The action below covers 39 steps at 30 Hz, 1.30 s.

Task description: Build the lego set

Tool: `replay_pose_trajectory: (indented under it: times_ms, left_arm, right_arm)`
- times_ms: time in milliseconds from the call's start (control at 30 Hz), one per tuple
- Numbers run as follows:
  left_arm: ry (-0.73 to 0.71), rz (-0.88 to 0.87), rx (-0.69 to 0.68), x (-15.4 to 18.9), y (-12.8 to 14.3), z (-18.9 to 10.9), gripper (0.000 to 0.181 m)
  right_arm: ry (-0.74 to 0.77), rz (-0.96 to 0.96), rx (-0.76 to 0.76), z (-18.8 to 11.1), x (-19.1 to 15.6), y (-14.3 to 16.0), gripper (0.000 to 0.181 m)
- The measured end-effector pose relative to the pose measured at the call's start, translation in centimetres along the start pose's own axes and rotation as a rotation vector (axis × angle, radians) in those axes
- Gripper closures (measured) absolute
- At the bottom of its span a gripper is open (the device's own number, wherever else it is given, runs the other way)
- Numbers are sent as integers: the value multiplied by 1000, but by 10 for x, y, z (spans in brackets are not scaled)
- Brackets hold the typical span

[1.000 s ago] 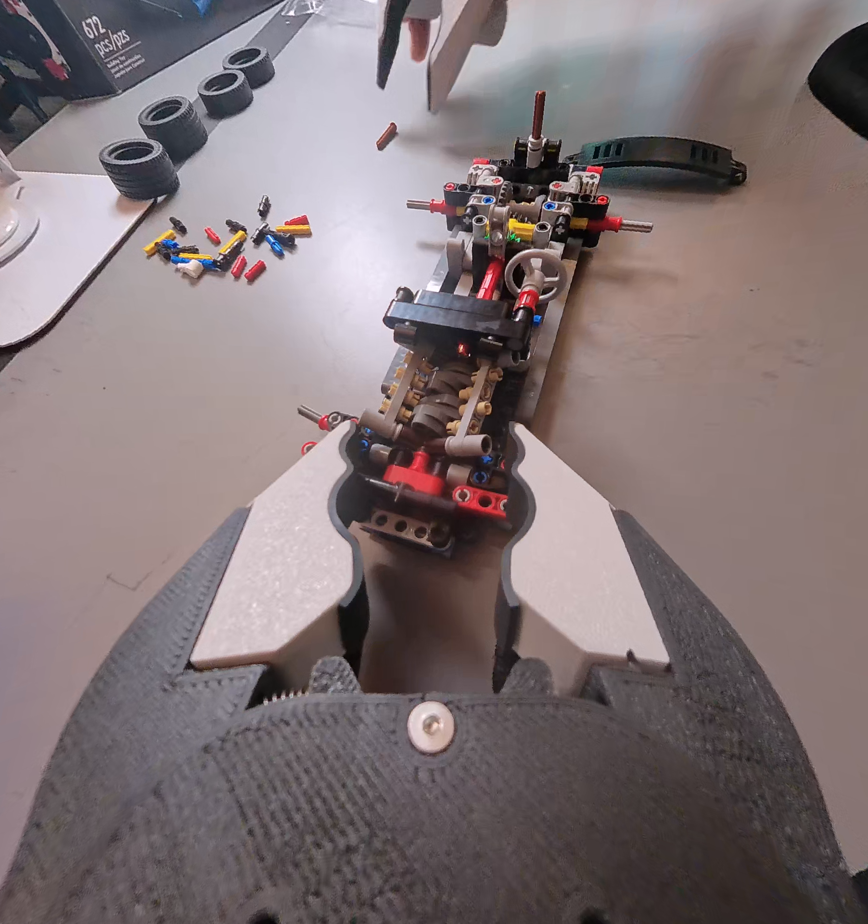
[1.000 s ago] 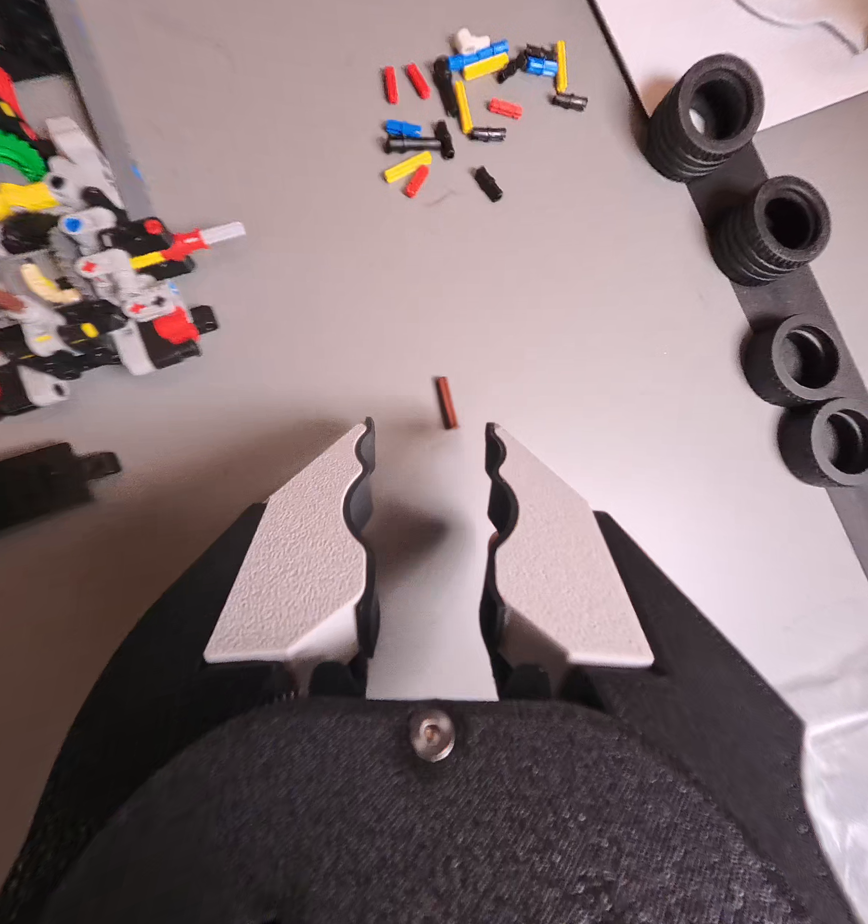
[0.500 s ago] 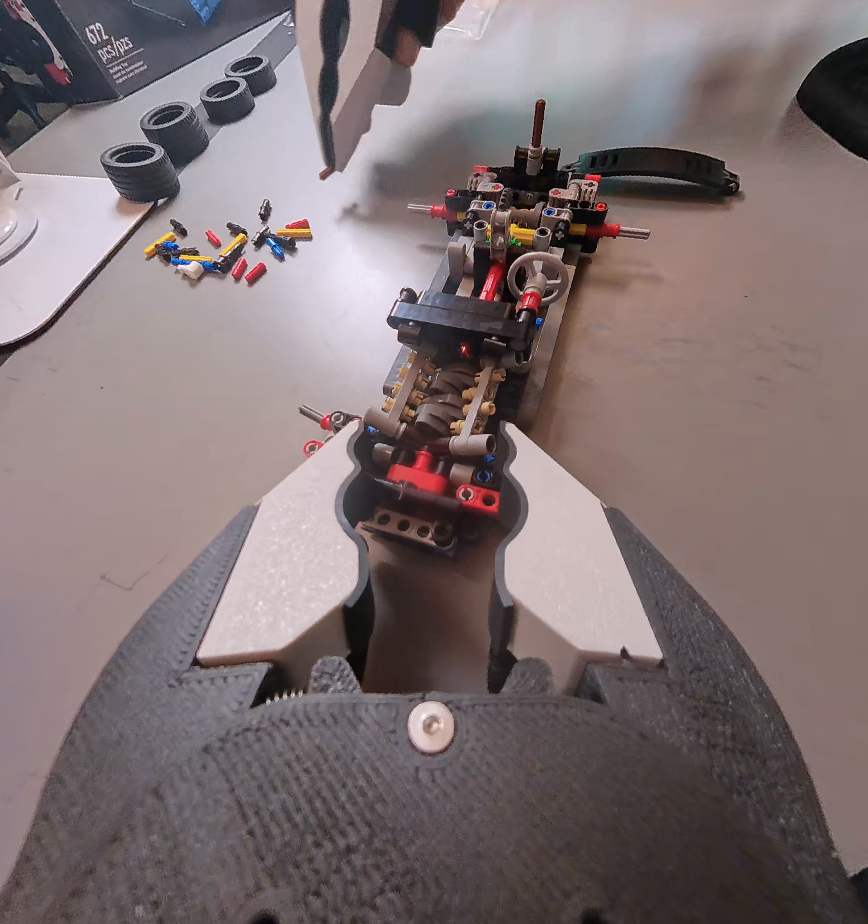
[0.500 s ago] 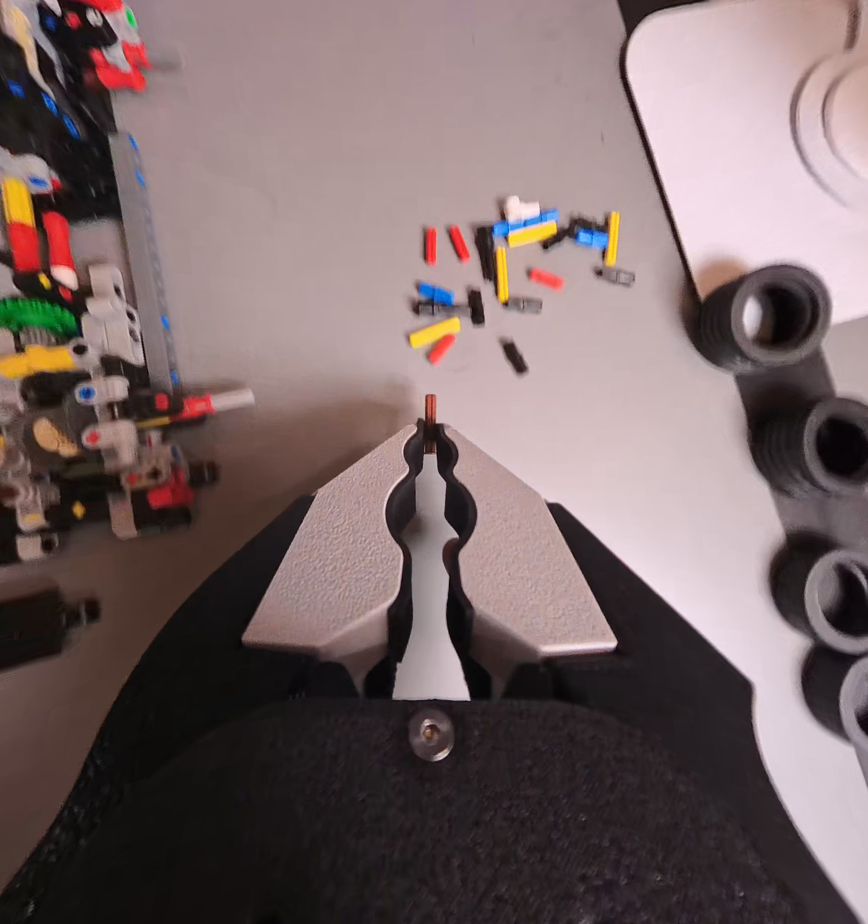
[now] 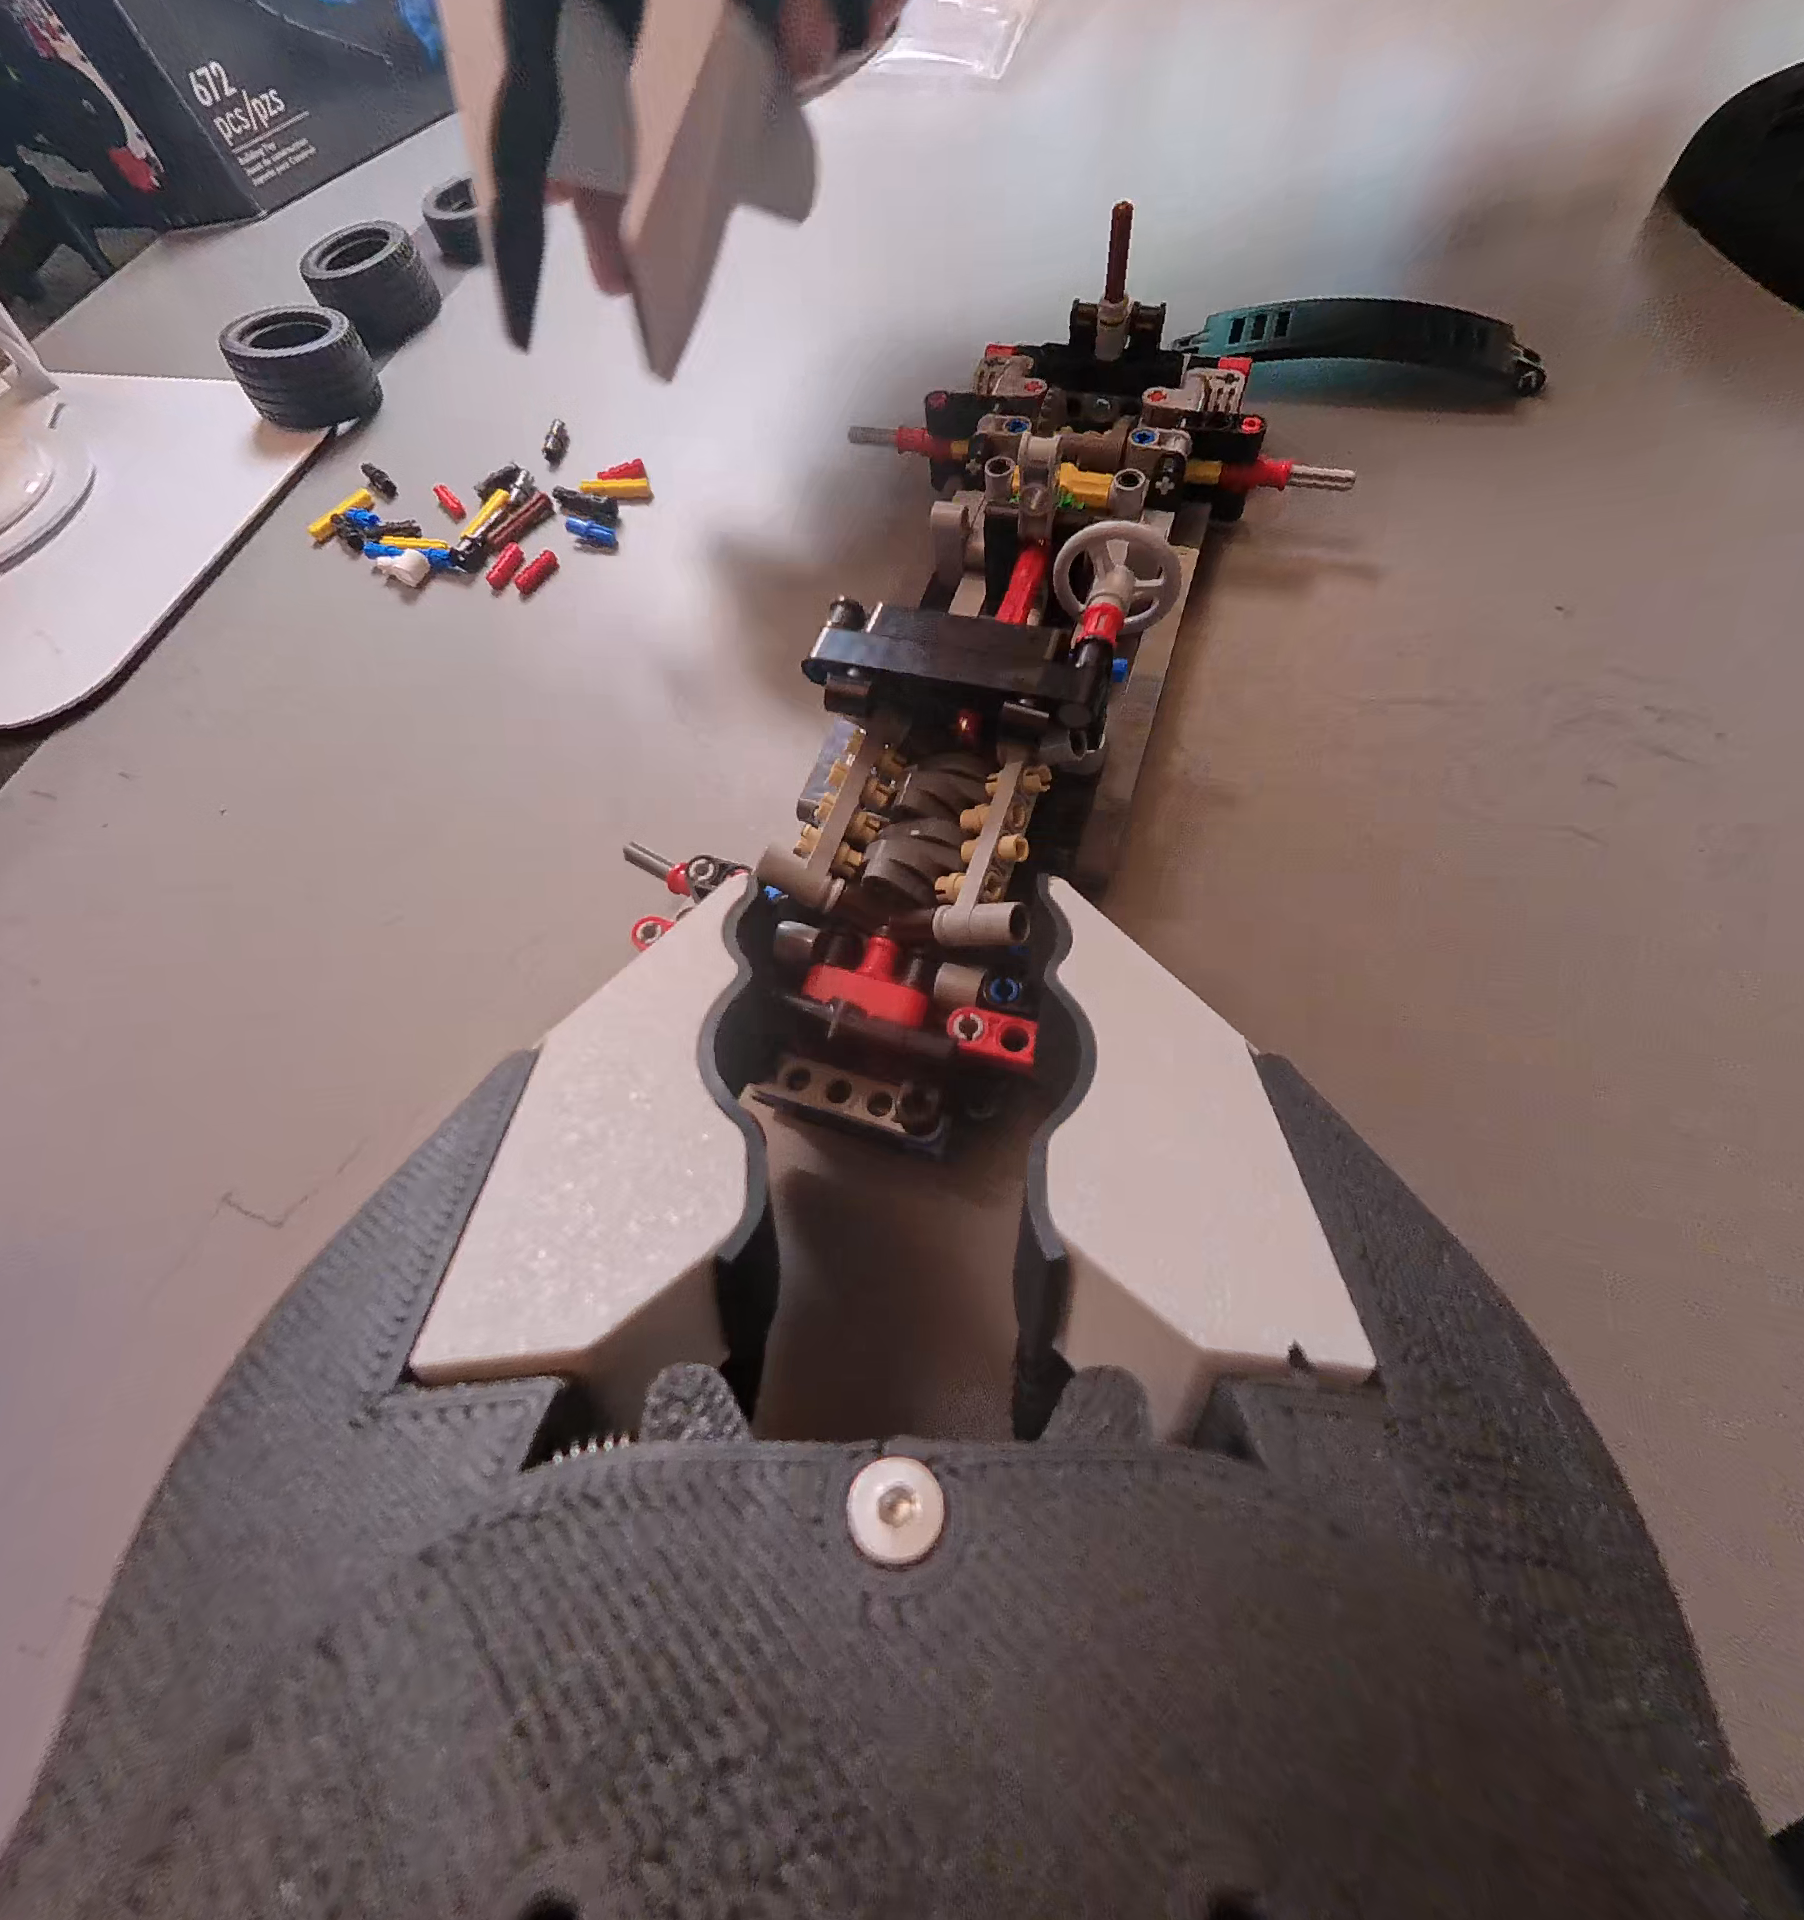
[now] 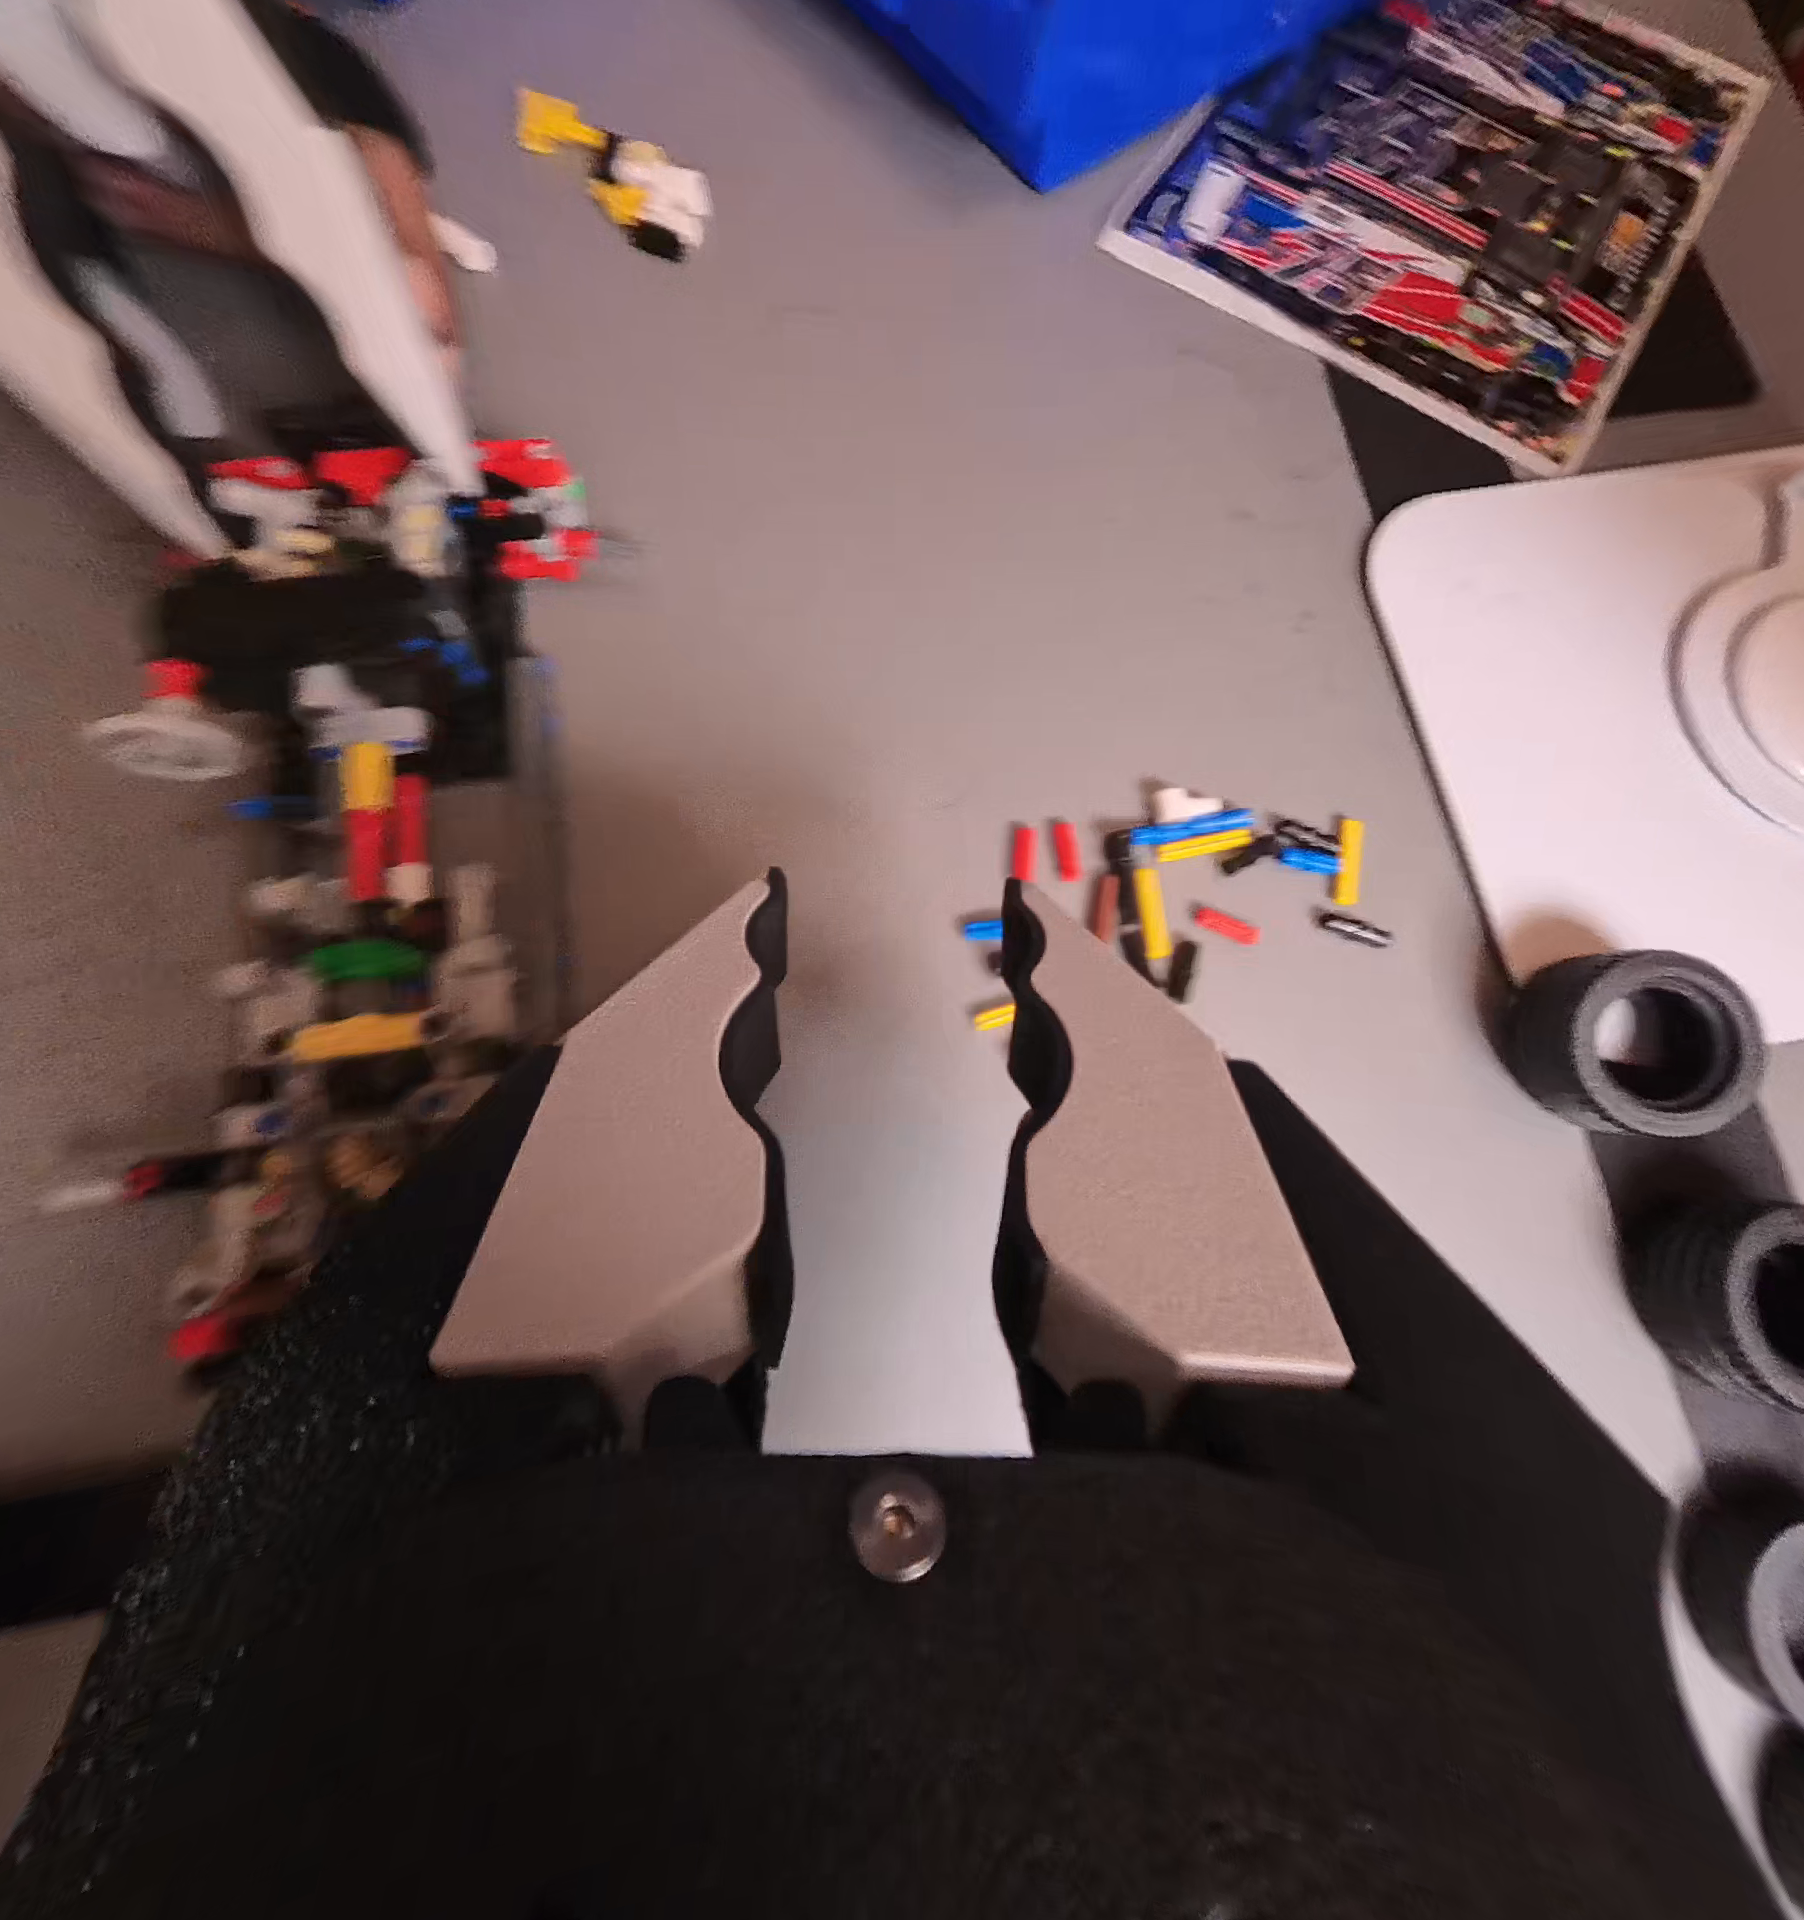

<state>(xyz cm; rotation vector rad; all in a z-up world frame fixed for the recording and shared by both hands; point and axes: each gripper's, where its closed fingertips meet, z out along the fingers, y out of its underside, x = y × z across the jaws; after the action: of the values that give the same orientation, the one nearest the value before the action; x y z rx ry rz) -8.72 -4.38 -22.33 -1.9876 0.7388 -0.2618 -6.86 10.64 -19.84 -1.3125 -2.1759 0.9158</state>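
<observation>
A long lego car chassis (image 5: pixel 991 665) lies on the grey table (image 5: pixel 1449 935); it is blurred in the right wrist view (image 6: pixel 378 831). My left gripper (image 5: pixel 893 925) is shut on the chassis's rear end, one finger on each side. It also shows in the right wrist view (image 6: pixel 332 509). My right gripper (image 6: pixel 890 894) is open and empty above the table, between the chassis and a pile of small coloured pins (image 6: pixel 1189 883). A brown pin (image 6: pixel 1108 906) lies in that pile (image 5: pixel 482 520). The right gripper hangs blurred at the top of the left wrist view (image 5: pixel 591 353).
Several black tyres (image 6: pixel 1636 1039) stand in a row by a white base plate (image 6: pixel 1563 727), also in the left wrist view (image 5: pixel 300 364). A dark curved piece (image 5: pixel 1365 343) lies beyond the chassis. An instruction booklet (image 6: pixel 1438 197), a blue box (image 6: pixel 1085 73) and a small yellow-white assembly (image 6: pixel 628 177) lie farther off. To reach the brown pin (image 6: pixel 1108 906) in a straight line is about 6 cm for my right fingers, about 20 cm for my left. My left wrist view (image 5: pixel 507 533) looks at it from another angle.
My right gripper closed on the brown pin, carried it to the pile, then opened and rose; the pin now lies among the pins. The left gripper kept its hold.
</observation>
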Motion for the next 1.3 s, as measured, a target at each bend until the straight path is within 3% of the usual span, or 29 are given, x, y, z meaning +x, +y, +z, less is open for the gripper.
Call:
replay_pose_trajectory:
  times_ms: [133,233,367,400,533,733,1300]
  left_arm:
    - [0,0,-1,0,0,0,133]
    - [-6,-1,-2,-1,-1,2,133]
    - [-24,7,-13,-1,-3,6,134]
    - [-29,12,-22,-2,-4,8,134]
    - [-62,22,-95,-17,-7,18,134]
    - [-66,6,-205,-54,-15,43,134]
    - [-126,-54,-237,-139,-20,73,137]
  right_arm:
    - [-171,-7,-75,-33,-69,24,115]
    - [-150,-33,-186,-39,-100,51,88]
    - [-69,-57,-261,-30,-108,82,88]
    - [-50,-62,-269,-27,-106,87,98]
    - [-39,-45,-250,-29,-92,87,104]
    - [-37,-16,-293,-33,-49,95,104]
    - [17,57,-287,-22,40,89,103]
